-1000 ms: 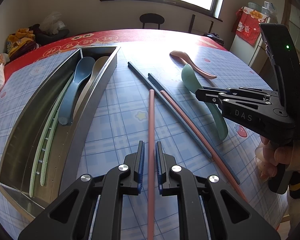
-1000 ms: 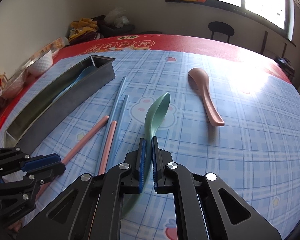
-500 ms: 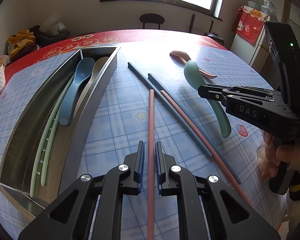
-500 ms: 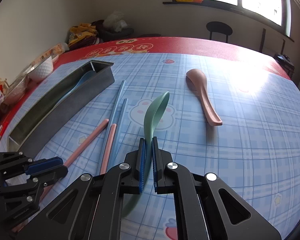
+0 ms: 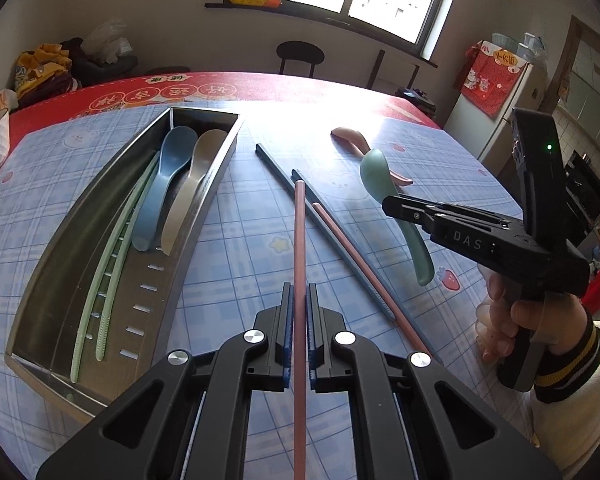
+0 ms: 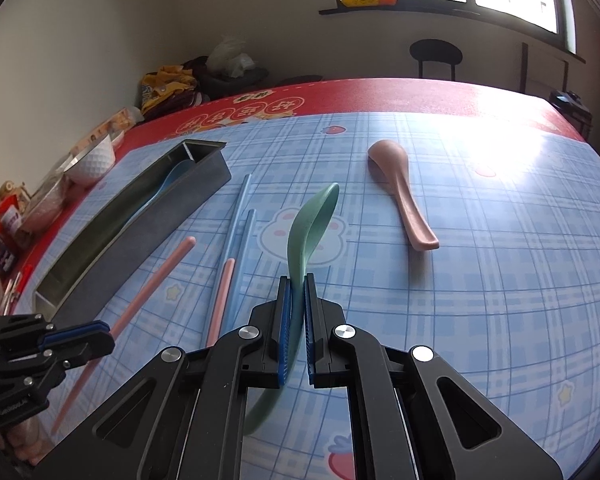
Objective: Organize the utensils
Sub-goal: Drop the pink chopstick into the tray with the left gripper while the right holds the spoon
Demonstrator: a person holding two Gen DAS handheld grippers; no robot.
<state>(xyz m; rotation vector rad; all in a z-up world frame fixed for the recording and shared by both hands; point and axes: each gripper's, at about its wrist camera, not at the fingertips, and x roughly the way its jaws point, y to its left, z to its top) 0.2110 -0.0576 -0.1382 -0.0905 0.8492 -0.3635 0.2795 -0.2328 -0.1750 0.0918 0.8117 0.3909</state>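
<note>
Left gripper (image 5: 299, 312) clamped on pink chopstick (image 5: 300, 248); right gripper (image 6: 298, 308) clamped on green spoon (image 6: 308, 224).

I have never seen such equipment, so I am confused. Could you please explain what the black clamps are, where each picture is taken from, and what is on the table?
There is no robot. A person holds a black two-finger gripper in each hand, and each gripper carries a wide-angle camera looking along its fingers.

In the left camera's picture, the left gripper is shut on one pink chopstick. The right gripper shows there too, held by a hand.

In the right camera's picture, the right gripper is shut on the green spoon.

The checked tablecloth holds a metal tray containing two spoons and green chopsticks. Outside it lie a pink spoon, blue chopsticks and a second pink chopstick.
</note>
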